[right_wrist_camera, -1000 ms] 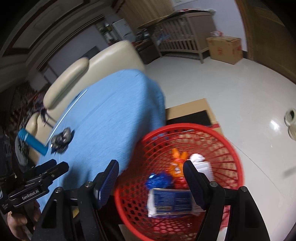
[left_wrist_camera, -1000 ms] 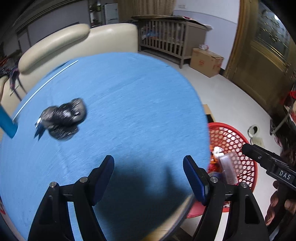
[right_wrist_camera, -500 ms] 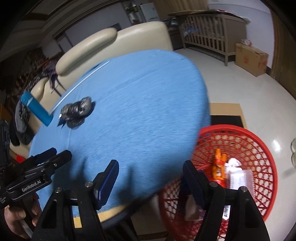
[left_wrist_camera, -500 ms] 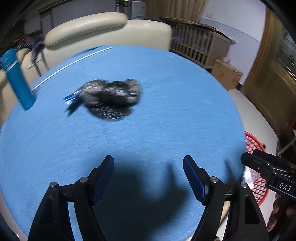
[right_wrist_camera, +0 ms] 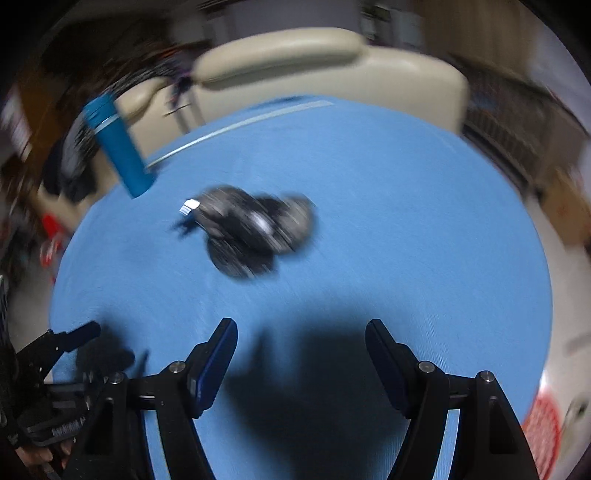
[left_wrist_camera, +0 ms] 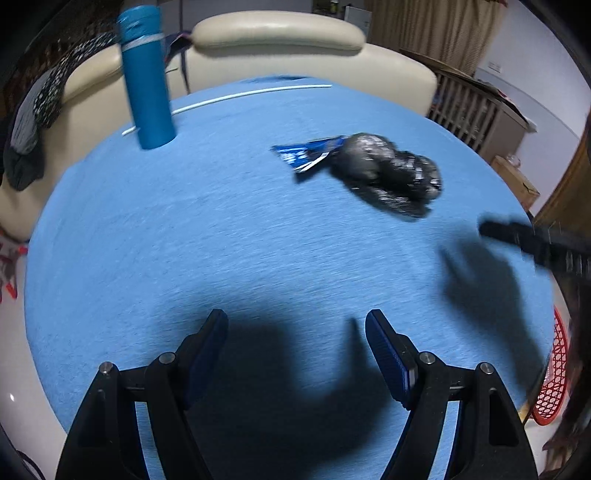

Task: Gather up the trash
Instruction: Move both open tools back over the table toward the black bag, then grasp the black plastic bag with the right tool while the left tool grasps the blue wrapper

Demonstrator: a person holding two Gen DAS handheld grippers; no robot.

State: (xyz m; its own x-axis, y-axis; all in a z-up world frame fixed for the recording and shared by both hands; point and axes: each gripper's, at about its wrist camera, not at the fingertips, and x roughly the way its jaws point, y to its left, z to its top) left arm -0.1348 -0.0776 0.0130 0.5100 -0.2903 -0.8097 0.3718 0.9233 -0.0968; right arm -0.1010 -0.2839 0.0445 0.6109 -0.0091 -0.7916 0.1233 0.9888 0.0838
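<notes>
A crumpled black plastic bag point(left_wrist_camera: 388, 177) lies on the round blue table point(left_wrist_camera: 184, 240), with a blue wrapper point(left_wrist_camera: 306, 155) at its left end. In the right wrist view the same black bag point(right_wrist_camera: 255, 229) lies ahead of and slightly left of my right gripper point(right_wrist_camera: 301, 339), which is open and empty above the table. My left gripper point(left_wrist_camera: 295, 332) is open too, nothing between its fingers, with the bag ahead and to its right. The right gripper's tip point(left_wrist_camera: 517, 232) shows at the right edge of the left wrist view.
A tall blue bottle point(left_wrist_camera: 147, 77) stands at the table's far left edge, and a white straw point(left_wrist_camera: 236, 96) lies behind it. A cream sofa point(left_wrist_camera: 280, 33) stands beyond the table. The red mesh basket point(left_wrist_camera: 554, 384) is on the floor right of the table.
Both grippers swung left from the red basket to over the table. The black bag now sits nearer the middle of both views. Jaws stayed as wide as before.
</notes>
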